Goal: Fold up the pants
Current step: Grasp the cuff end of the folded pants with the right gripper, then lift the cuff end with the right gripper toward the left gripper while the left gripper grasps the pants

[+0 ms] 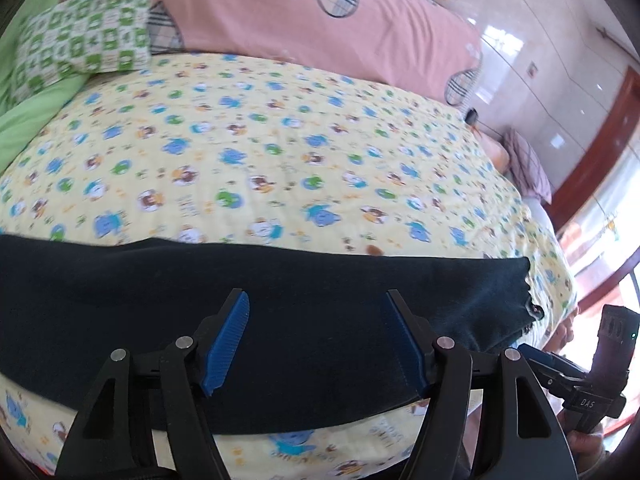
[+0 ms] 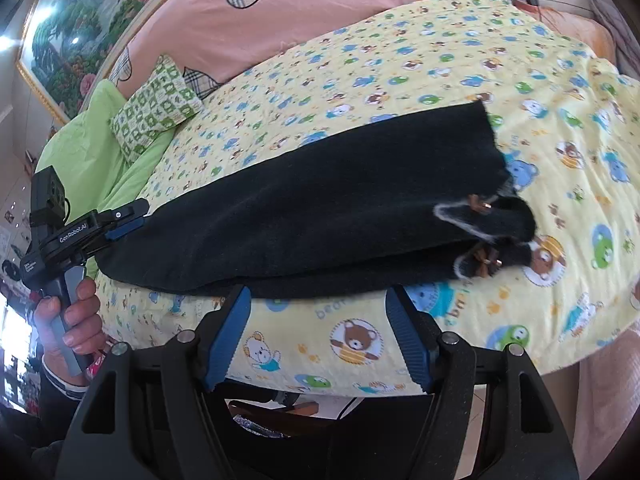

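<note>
The dark navy pants (image 1: 280, 320) lie flat along the near edge of the bed, folded lengthwise; in the right wrist view they (image 2: 320, 216) stretch from the left to frayed hems with small bows (image 2: 480, 240) at the right. My left gripper (image 1: 318, 344) is open, its blue pads just over the pants' near edge. It shows from the side in the right wrist view (image 2: 128, 220) at the pants' left end. My right gripper (image 2: 318, 340) is open and empty, just short of the pants' near edge, over the sheet. Its body shows at the left wrist view's right edge (image 1: 580, 376).
A yellow cartoon-print sheet (image 1: 280, 152) covers the bed. A green checked pillow (image 1: 88, 32), a lime green quilt (image 2: 92, 132) and a pink duvet (image 1: 300, 24) lie at the far side. The bed's edge runs under both grippers; floor and a chair (image 2: 280, 412) lie below.
</note>
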